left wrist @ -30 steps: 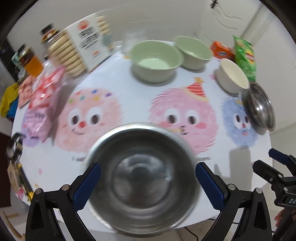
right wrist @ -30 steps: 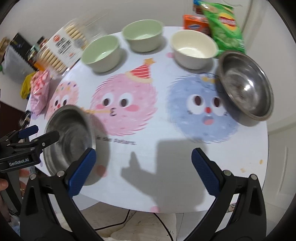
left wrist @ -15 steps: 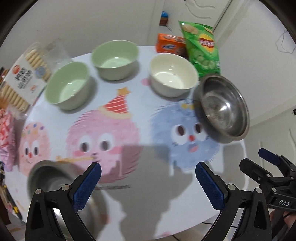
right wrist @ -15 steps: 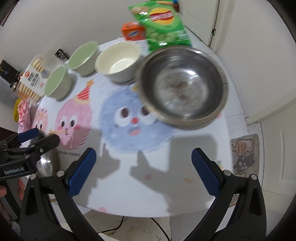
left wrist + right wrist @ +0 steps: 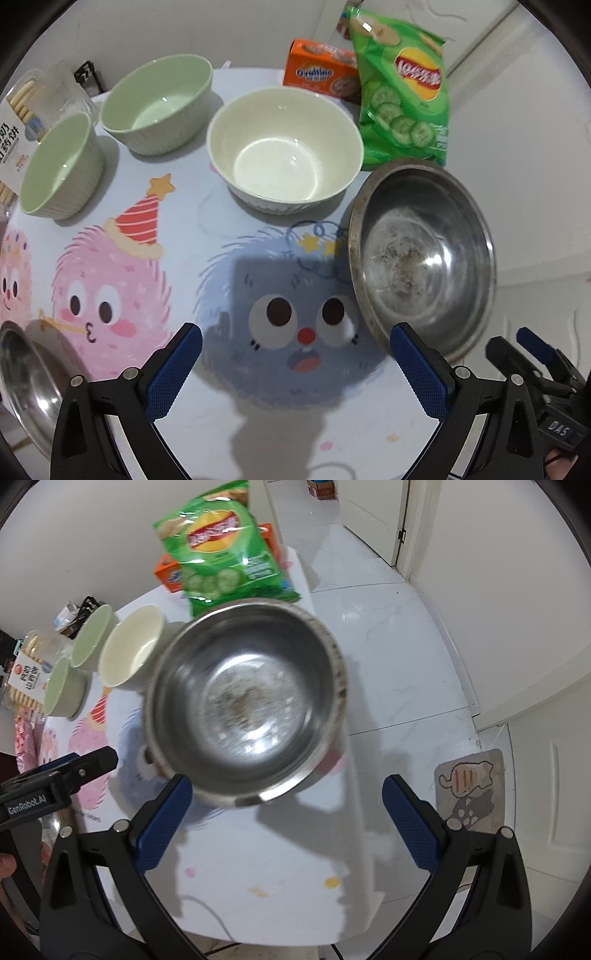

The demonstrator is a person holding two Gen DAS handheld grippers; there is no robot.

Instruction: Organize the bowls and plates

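A steel bowl (image 5: 421,258) with crumbs inside sits near the table's right edge; it fills the middle of the right wrist view (image 5: 245,705). A cream bowl (image 5: 284,155) and two green bowls (image 5: 157,105) (image 5: 59,166) stand along the back. A second steel bowl (image 5: 26,384) lies at the front left. My left gripper (image 5: 295,369) is open and empty above the blue monster print. My right gripper (image 5: 286,823) is open and empty, just short of the steel bowl's near rim.
A green chip bag (image 5: 402,88) and an orange box (image 5: 319,75) lie at the back right. A biscuit pack (image 5: 18,125) sits at the back left. The table edge (image 5: 354,812) drops to a tiled floor with a mat (image 5: 469,786).
Both grippers have swung right across the table. The left one left the front-left steel bowl behind. The right one has closed in on the right steel bowl.
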